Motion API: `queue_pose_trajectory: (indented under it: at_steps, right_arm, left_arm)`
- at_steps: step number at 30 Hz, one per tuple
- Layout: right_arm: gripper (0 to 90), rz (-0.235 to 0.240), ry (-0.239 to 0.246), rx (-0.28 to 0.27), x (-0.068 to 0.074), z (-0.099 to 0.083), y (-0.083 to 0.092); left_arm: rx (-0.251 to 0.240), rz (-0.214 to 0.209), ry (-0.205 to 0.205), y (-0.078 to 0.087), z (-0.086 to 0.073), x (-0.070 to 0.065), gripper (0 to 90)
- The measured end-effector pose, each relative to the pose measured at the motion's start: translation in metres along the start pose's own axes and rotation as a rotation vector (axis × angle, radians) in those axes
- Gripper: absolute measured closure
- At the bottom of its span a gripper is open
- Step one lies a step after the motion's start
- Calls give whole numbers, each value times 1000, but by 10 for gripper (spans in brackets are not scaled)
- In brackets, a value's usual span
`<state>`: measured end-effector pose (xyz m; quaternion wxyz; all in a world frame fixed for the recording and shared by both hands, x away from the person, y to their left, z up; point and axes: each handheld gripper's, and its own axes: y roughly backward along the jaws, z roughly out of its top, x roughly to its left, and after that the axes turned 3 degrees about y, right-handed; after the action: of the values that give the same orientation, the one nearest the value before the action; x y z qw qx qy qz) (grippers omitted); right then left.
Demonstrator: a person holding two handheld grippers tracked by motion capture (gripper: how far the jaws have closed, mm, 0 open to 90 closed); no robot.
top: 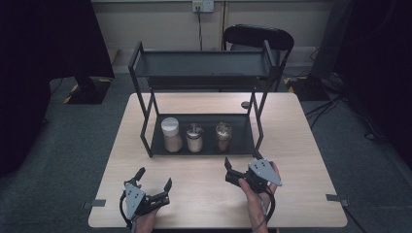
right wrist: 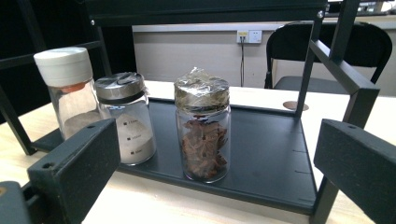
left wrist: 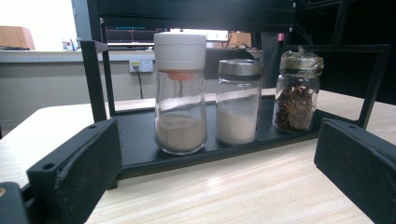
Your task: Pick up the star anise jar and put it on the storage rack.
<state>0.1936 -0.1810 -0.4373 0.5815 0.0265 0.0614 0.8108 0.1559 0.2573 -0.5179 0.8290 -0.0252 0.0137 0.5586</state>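
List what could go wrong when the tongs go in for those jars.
The three jars stand close in a row on the lower shelf, so open right tongs closing on the star anise jar might knock the steel-lidded jar. Its wrapped top may slip. The upper shelf limits lifting room.

Three jars [left wrist: 232,107] in a row on the black rack's lower tray [left wrist: 140,154]

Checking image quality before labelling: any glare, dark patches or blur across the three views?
High view: dim, corners almost black, the jars on the rack's lower shelf small and soft. Left gripper view: blown-out white patch at upper left; the white-capped jar is sharp, the near black jaws soft. Right gripper view: evenly lit, highlights on the film-covered lid of the star anise jar, dark upper left.
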Motion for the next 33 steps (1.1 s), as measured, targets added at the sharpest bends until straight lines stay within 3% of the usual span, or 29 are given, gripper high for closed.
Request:
queue_pose_trajectory:
  at_steps: [11, 33]
  right_arm:
    - [0, 18, -13, -46, 1, -8, 10]
    - [0, -24, -18, -82, 6, -30, 24]
  left_arm:
    - [-1, 0, 0, 0, 0, 0, 1]
    - [-1, 2, 0, 0, 0, 0, 1]
